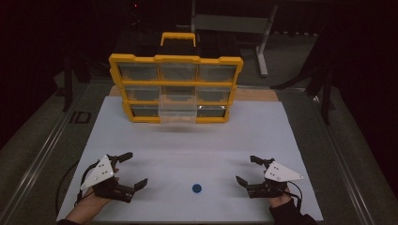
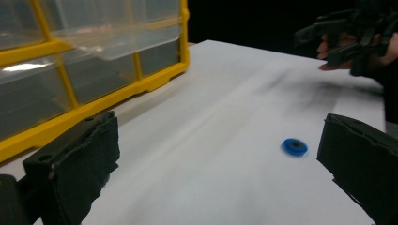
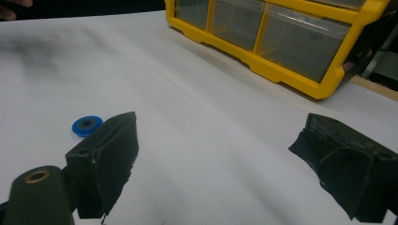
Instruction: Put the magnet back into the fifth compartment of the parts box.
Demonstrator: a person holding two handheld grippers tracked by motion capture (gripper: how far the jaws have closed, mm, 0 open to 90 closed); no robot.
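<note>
A small blue ring-shaped part point(image 1: 197, 188) lies on the white board point(image 1: 187, 145) near its front edge, between both hands. It shows again as the blue ring point(image 2: 294, 146) and the blue ring point(image 3: 87, 125) in the gripper views. My left gripper point(image 1: 133, 169) rests at the front left, jaws wide open and empty. My right gripper point(image 1: 248, 169) sits at the front right, also open and empty. A yellow drawer cabinet point(image 1: 176, 89) stands at the back of the board with its middle clear drawer point(image 1: 178, 108) pulled out.
The cabinet point(image 2: 70, 61) has several clear drawers in a yellow frame and a yellow carry handle point(image 1: 178, 37) on top. A grey metal stand point(image 1: 263, 42) sits behind it. Dark floor surrounds the board.
</note>
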